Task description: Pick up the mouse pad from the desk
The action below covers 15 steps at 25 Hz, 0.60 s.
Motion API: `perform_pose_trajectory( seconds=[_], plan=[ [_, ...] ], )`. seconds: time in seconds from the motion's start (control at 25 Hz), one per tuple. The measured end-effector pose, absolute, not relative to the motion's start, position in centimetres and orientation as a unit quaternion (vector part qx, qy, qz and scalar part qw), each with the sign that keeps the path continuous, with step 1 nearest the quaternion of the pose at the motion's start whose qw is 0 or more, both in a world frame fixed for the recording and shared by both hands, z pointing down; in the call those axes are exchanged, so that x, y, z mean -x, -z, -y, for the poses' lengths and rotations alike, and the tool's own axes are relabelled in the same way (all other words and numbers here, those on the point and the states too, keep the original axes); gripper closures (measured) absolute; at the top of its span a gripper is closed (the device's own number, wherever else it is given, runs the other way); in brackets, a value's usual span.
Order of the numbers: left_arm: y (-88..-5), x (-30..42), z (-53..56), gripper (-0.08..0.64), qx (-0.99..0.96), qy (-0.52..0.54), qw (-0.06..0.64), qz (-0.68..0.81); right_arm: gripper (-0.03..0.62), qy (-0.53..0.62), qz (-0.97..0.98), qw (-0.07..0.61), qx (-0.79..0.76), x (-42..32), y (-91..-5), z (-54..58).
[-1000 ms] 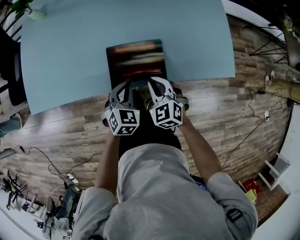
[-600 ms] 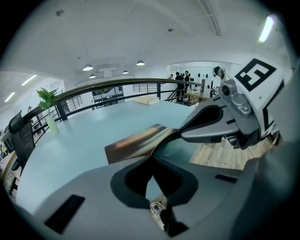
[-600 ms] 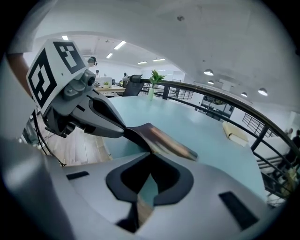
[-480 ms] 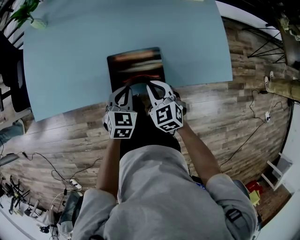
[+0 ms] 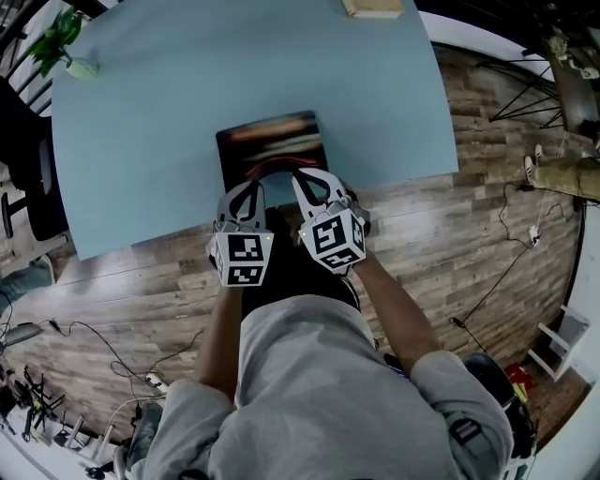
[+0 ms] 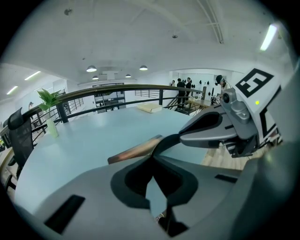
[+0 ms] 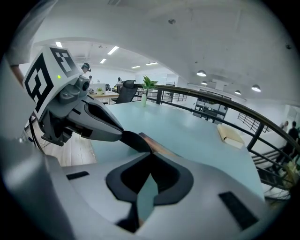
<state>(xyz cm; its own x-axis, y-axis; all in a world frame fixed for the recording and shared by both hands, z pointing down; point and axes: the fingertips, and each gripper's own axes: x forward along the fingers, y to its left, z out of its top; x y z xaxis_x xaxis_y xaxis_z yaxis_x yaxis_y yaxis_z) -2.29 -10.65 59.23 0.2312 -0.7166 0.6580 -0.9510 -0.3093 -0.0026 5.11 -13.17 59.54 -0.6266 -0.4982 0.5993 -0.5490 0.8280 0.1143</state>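
The mouse pad (image 5: 270, 141), dark with a reddish pattern, lies on the light blue desk (image 5: 141, 122) near its front edge. Its near edge is raised and bows up between my two grippers. My left gripper (image 5: 255, 185) is shut on the pad's near left part, and my right gripper (image 5: 300, 176) is shut on the near right part. In the left gripper view the mouse pad (image 6: 135, 151) slopes away from the closed jaws, with the right gripper (image 6: 206, 131) beside it. The right gripper view shows the mouse pad (image 7: 157, 144) ahead and the left gripper (image 7: 93, 119) to its left.
A potted plant (image 5: 64, 37) stands at the desk's far left corner. A tan box (image 5: 373, 7) lies at the far edge. A black chair (image 5: 28, 178) stands left of the desk. Cables (image 5: 506, 262) trail over the wooden floor.
Both grippers have risen a little with the pad's near edge held between their jaws. The head view has shifted, so the desk's far edge with the box now shows.
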Motion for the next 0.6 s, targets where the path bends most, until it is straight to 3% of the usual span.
perform_pose_trajectory(
  seconds=[0.6],
  plan=[
    [-56.6,4.6,15.1,0.535,-0.768,-0.257,0.214,0.546,0.574,-0.037,0.9,0.313,-0.301,-2.4,-57.1,17.4]
  ],
)
